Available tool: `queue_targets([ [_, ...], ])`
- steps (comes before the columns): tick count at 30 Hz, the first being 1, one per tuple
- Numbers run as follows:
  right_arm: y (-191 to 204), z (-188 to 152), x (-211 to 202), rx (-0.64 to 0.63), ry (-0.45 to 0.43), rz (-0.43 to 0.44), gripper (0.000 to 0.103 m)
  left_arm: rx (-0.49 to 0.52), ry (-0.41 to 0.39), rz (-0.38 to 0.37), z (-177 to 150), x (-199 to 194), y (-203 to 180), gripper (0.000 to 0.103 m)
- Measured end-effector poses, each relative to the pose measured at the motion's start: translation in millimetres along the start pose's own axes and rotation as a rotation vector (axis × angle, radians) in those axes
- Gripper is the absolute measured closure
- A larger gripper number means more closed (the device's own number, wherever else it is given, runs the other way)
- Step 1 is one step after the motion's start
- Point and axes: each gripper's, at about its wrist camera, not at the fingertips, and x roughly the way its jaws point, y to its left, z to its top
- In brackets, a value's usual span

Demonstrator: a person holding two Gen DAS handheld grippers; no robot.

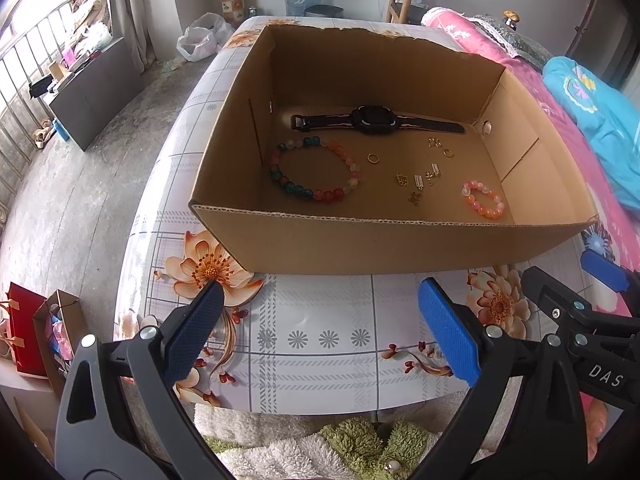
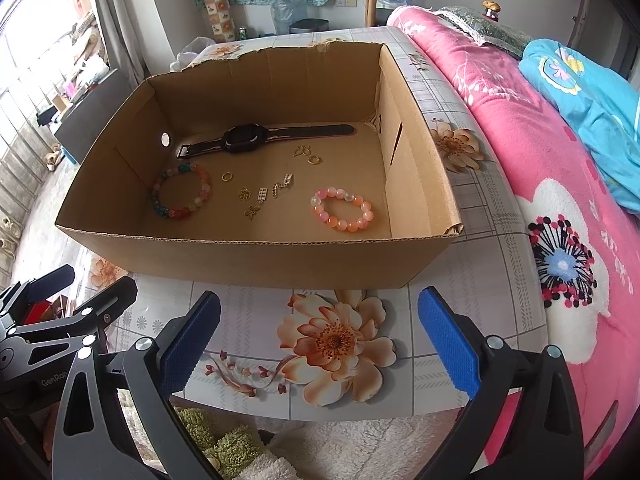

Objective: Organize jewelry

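Note:
An open cardboard box (image 1: 360, 244) (image 2: 248, 264) stands on a flower-print table. Inside lie a black watch (image 1: 374, 120) (image 2: 244, 140), a large multicoloured bead bracelet (image 1: 316, 168) (image 2: 182, 196), a small pink-orange bead bracelet (image 1: 484, 199) (image 2: 344, 214), and several small gold rings and charms (image 1: 418, 178) (image 2: 260, 194). My left gripper (image 1: 320, 292) hovers open over the table in front of the box, holding nothing. My right gripper (image 2: 320, 300) is also open and empty, just right of the left one; it shows at the right edge of the left wrist view (image 1: 568, 280).
A pink floral blanket (image 2: 560, 184) and a blue one (image 2: 592, 92) lie on a bed right of the table (image 2: 472, 200). Fluffy white and green fabric (image 1: 320, 440) lies below the near table edge. Bags (image 1: 36, 332) stand on the floor at left.

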Motion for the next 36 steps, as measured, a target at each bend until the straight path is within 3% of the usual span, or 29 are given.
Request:
queue_targets([
  [36, 2.7, -2.5, -1.5, 0.001, -0.002, 0.002, 0.007, -0.002, 0.005, -0.002, -0.6, -1.1, 1.0, 0.009],
])
